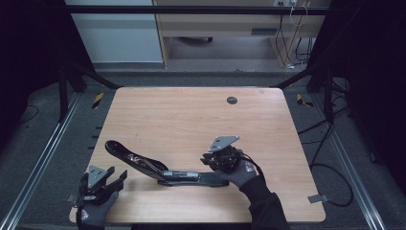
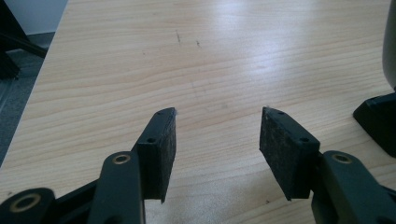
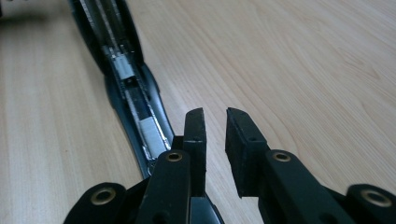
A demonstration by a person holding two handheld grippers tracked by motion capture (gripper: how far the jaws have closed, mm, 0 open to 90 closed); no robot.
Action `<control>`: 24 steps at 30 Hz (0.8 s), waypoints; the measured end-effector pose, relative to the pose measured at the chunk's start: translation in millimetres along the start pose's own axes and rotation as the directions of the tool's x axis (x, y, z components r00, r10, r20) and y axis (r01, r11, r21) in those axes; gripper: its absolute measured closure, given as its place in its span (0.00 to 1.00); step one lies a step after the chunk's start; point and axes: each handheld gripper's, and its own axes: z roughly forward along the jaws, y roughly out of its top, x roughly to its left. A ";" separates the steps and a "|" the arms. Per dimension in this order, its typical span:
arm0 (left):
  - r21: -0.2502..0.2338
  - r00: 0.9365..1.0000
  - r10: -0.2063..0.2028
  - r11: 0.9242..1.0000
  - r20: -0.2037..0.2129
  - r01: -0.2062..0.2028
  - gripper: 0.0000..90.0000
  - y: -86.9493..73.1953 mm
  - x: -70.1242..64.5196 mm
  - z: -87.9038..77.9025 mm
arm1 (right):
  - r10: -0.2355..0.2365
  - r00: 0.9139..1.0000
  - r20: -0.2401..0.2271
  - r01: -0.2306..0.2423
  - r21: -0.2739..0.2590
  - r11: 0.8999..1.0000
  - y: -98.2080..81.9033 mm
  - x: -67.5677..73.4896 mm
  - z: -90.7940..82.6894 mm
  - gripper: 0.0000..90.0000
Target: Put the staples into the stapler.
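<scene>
A long black stapler (image 1: 158,170) lies opened out flat near the front of the wooden table (image 1: 191,120), its metal staple channel (image 3: 126,79) facing up. My right gripper (image 1: 206,160) hovers at the stapler's right end and points along it. In the right gripper view the right gripper (image 3: 215,112) shows a narrow gap with only bare wood between the pads, the left jaw just over the stapler's near end. My left gripper (image 1: 117,172) rests at the front left corner, apart from the stapler. In its own view the left gripper (image 2: 219,114) stands wide open and empty, with a black stapler part (image 2: 378,121) at the right edge.
A round dark grommet (image 1: 231,100) sits in the table's far side. Bare wood stretches behind the stapler. Dark frame rails run along both sides of the table, and cables (image 1: 330,167) lie on the floor at the right.
</scene>
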 end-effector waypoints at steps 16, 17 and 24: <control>-0.078 0.998 -0.068 0.995 0.014 0.069 0.51 13.1 6.0 -12.2 | 0.168 0.976 0.138 -0.157 -0.090 0.983 -47.9 -10.0 -21.4 0.88; -0.083 0.997 -0.074 0.994 0.017 0.075 0.51 14.3 6.1 -13.5 | 0.179 0.973 0.144 -0.166 -0.095 0.982 -50.8 -10.7 -22.7 0.88; -0.115 0.995 -0.093 0.989 0.023 0.095 0.51 23.7 9.7 -18.6 | 0.235 0.956 0.175 -0.217 -0.115 0.969 -69.5 -9.0 -30.0 0.90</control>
